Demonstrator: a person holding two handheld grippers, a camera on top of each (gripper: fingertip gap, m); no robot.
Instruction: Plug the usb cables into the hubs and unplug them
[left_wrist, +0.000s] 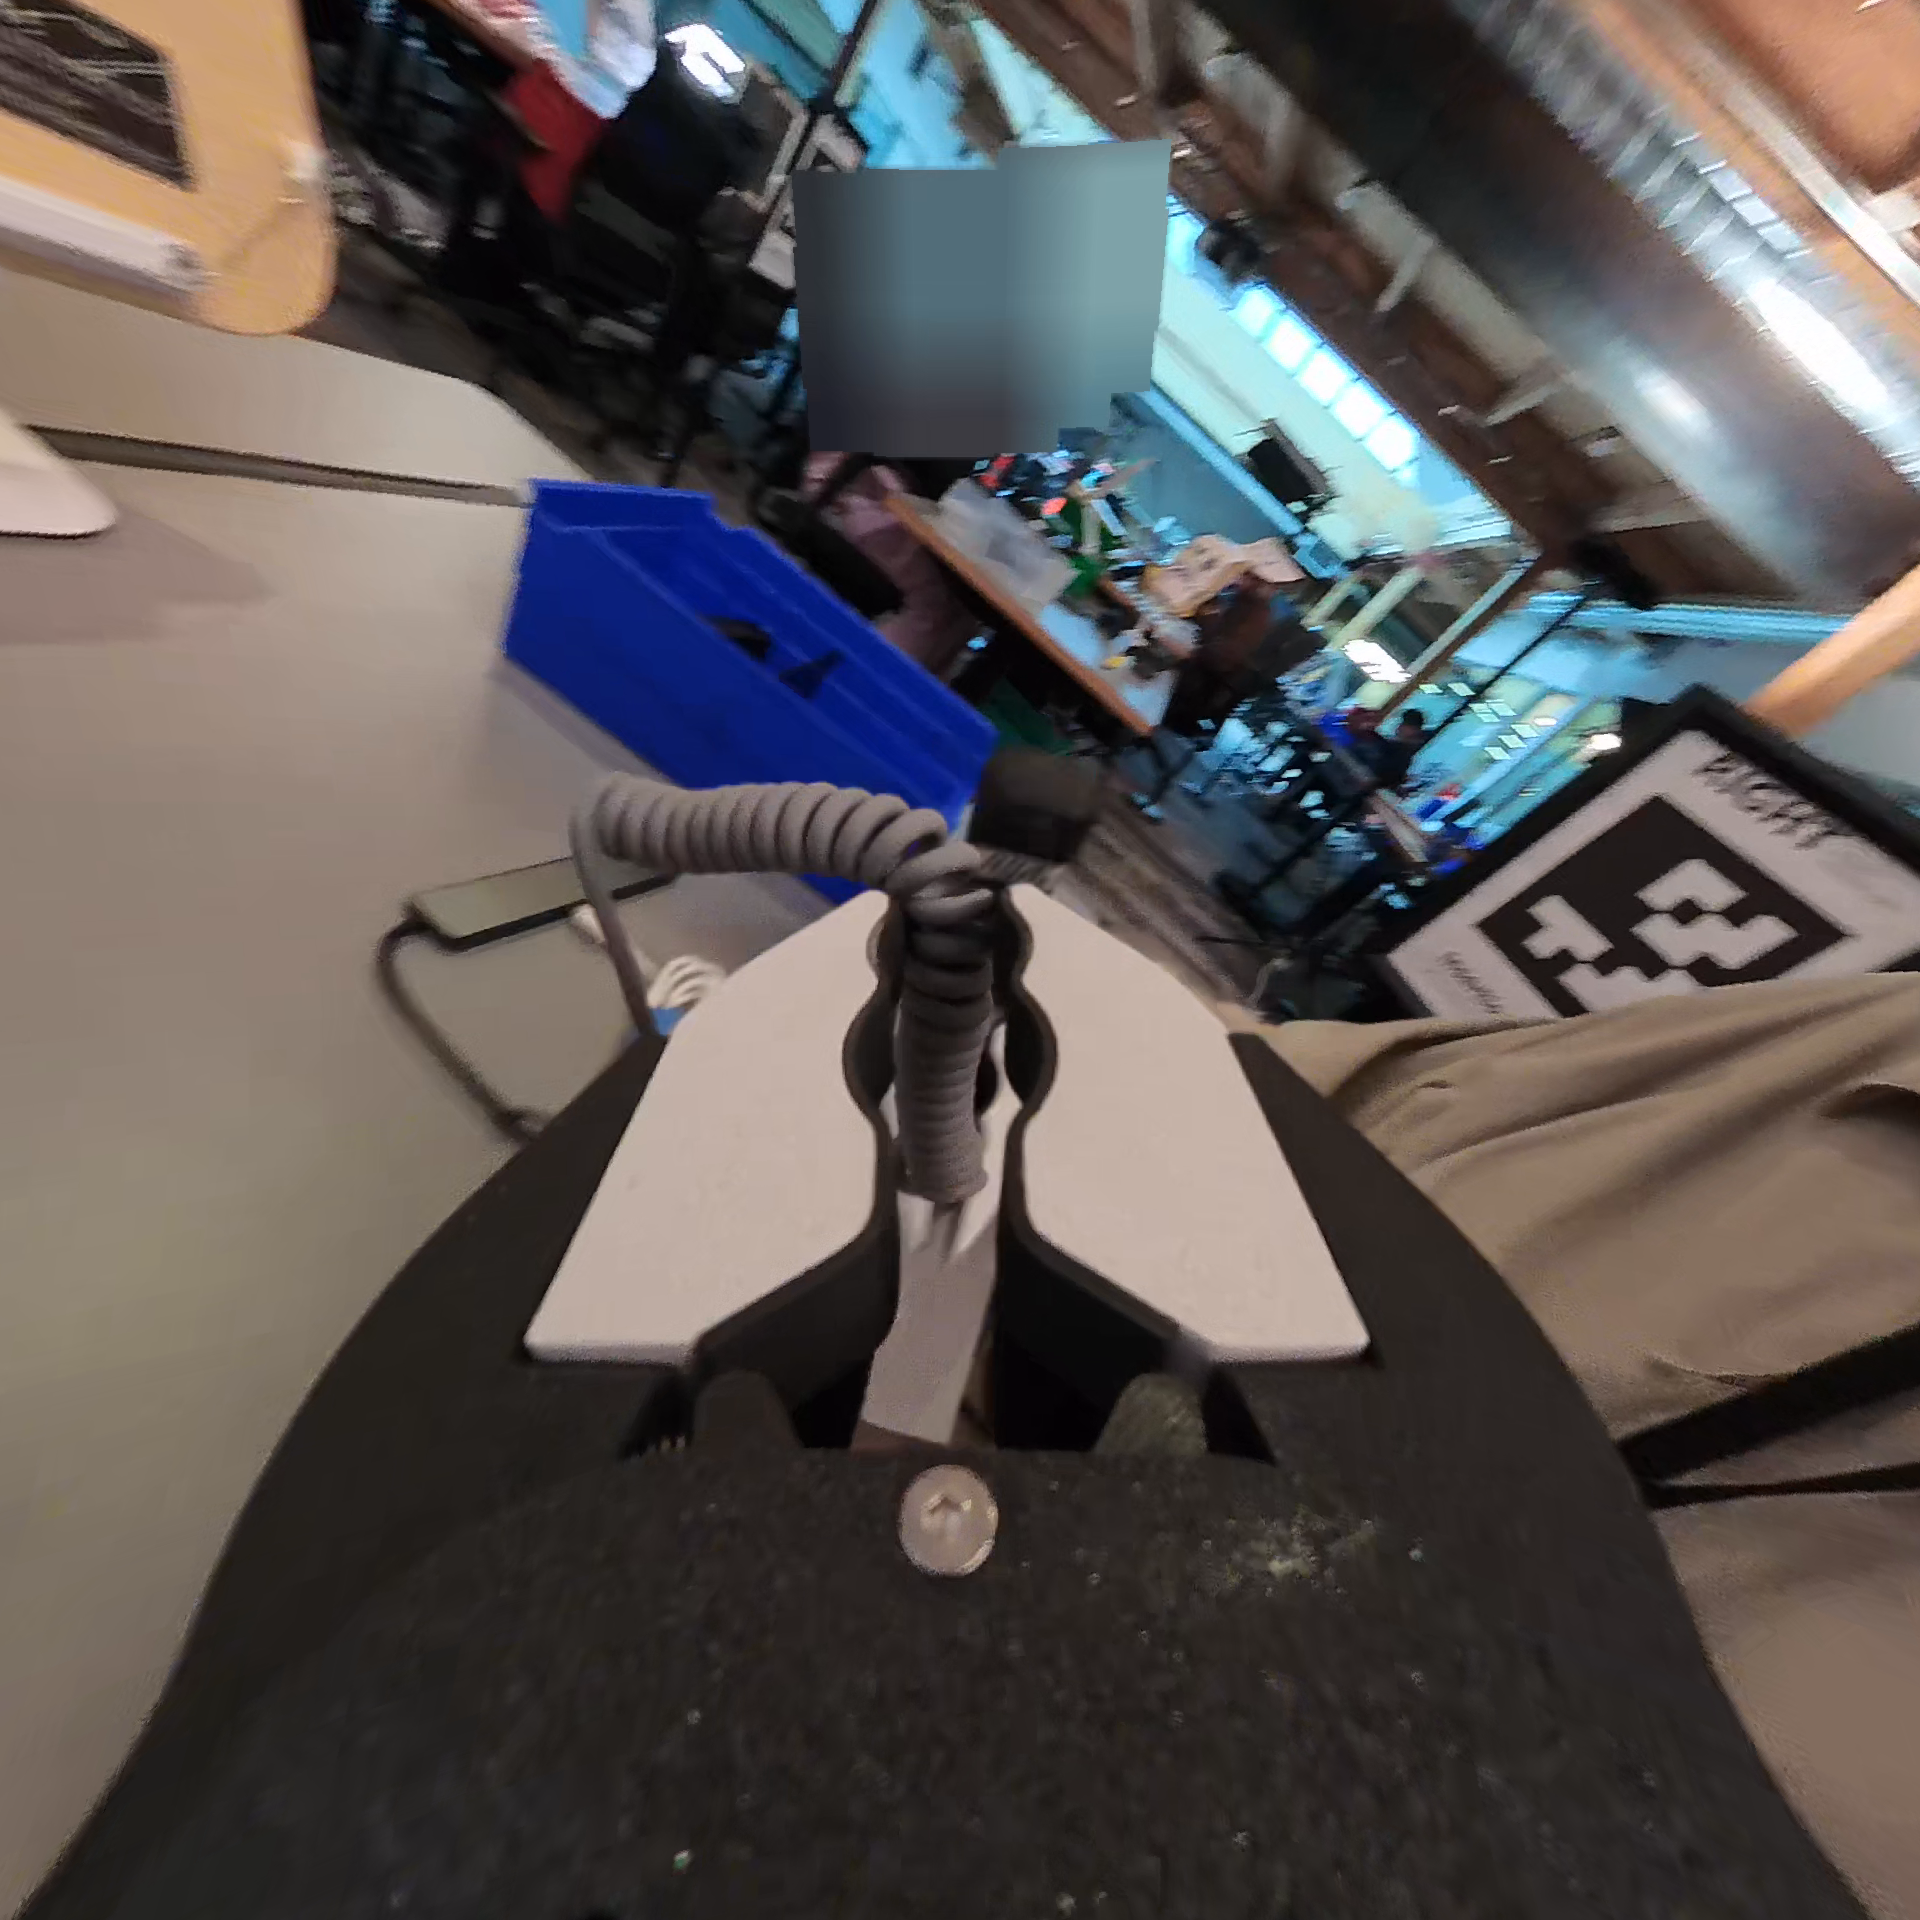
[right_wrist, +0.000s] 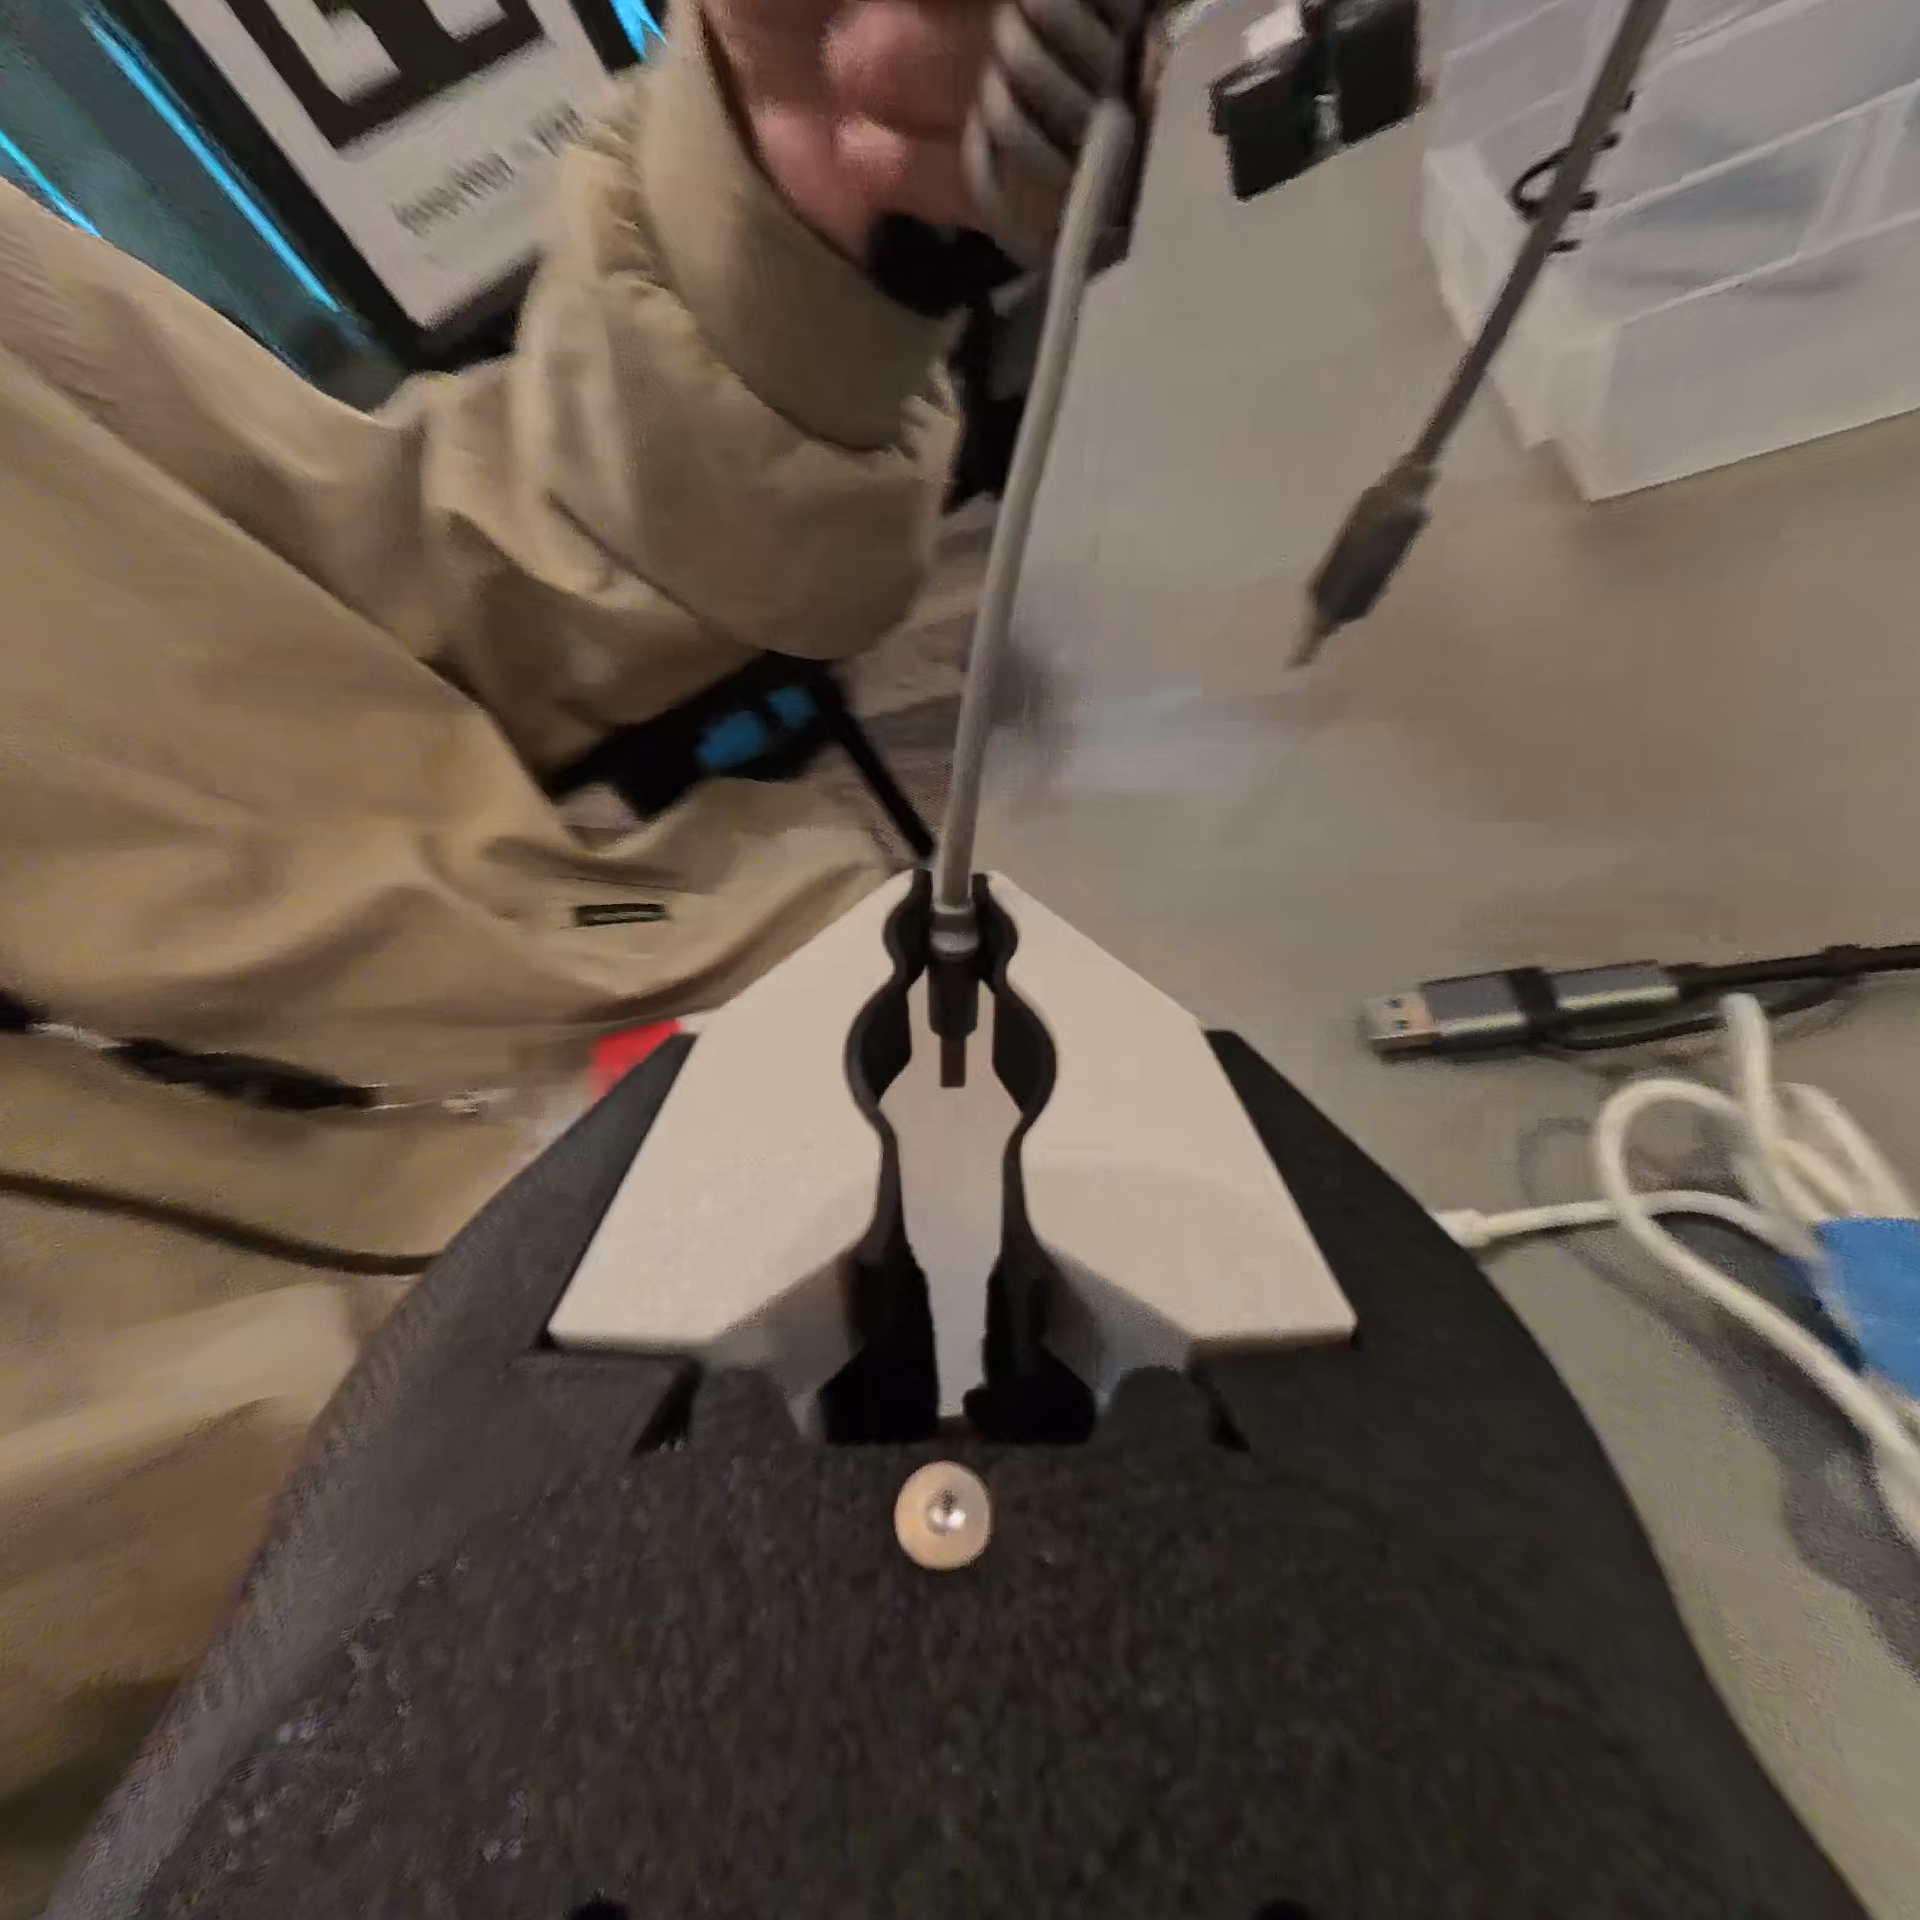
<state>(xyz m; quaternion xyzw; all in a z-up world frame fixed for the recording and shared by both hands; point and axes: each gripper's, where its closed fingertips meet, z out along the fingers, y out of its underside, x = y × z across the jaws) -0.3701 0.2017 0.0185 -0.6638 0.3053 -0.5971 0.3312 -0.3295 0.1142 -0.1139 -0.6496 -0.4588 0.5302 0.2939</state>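
My left gripper (left_wrist: 945, 920) is shut on a grey coiled cable (left_wrist: 769, 821) that bends up and left out of the jaws. A black block (left_wrist: 1039, 805) hangs at the coil's far end. My right gripper (right_wrist: 951, 899) is shut on the small dark plug (right_wrist: 951, 982) of a straight grey cable (right_wrist: 1023, 499). That cable rises to the coil (right_wrist: 1039, 94) by a hand (right_wrist: 852, 94). The black block (right_wrist: 1314, 94) shows at the top. A second dark plug (right_wrist: 1361, 551) dangles to the right, blurred. A dark flat hub (left_wrist: 509, 904) lies on the table.
A blue bin (left_wrist: 727, 665) stands on the grey table (left_wrist: 208, 935) behind the hub. Grey USB plugs (right_wrist: 1538, 1003), a white cable (right_wrist: 1704, 1174) and a blue piece (right_wrist: 1870, 1309) lie at right. Clear plastic drawers (right_wrist: 1714, 260) stand behind. A beige sleeve (right_wrist: 364, 675) fills the left. The dark flat hub (left_wrist: 509, 904) is about 20 cm from my right fingertips.
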